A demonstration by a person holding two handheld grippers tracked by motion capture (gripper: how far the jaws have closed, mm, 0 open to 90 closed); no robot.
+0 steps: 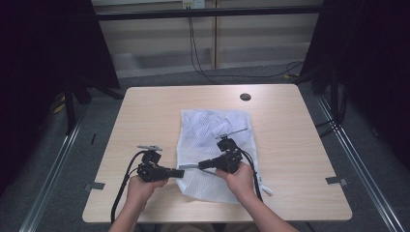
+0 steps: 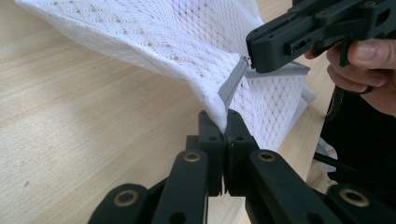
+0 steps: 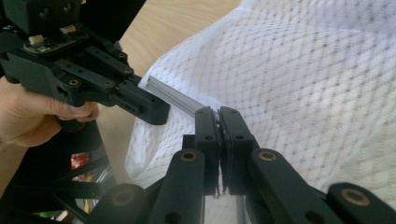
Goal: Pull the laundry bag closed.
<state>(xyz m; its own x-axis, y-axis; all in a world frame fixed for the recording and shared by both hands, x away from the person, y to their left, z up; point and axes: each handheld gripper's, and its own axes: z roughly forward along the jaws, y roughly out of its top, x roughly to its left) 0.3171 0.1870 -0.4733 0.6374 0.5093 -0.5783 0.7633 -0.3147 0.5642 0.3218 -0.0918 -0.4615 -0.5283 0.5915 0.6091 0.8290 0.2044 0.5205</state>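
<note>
White mesh bag (image 1: 212,150): lies at centre of bench (image 1: 145,116), grey zipper (image 2: 232,84) along its 6 o'clock edge. Left gripper (image 1: 178,173): clamped on bag's edge at 7 o'clock. Right gripper (image 1: 203,165): clamped on the zipper, just beside the left. Black disc (image 1: 245,96): 1 o'clock, well apart.

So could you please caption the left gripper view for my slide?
Left claw shut on the white mesh bag by its grey zipper.

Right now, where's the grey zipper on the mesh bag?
High view: the grey zipper runs along the near-left edge of the white mesh bag, between the left gripper and the right gripper. Both jaws are closed on it.
</note>
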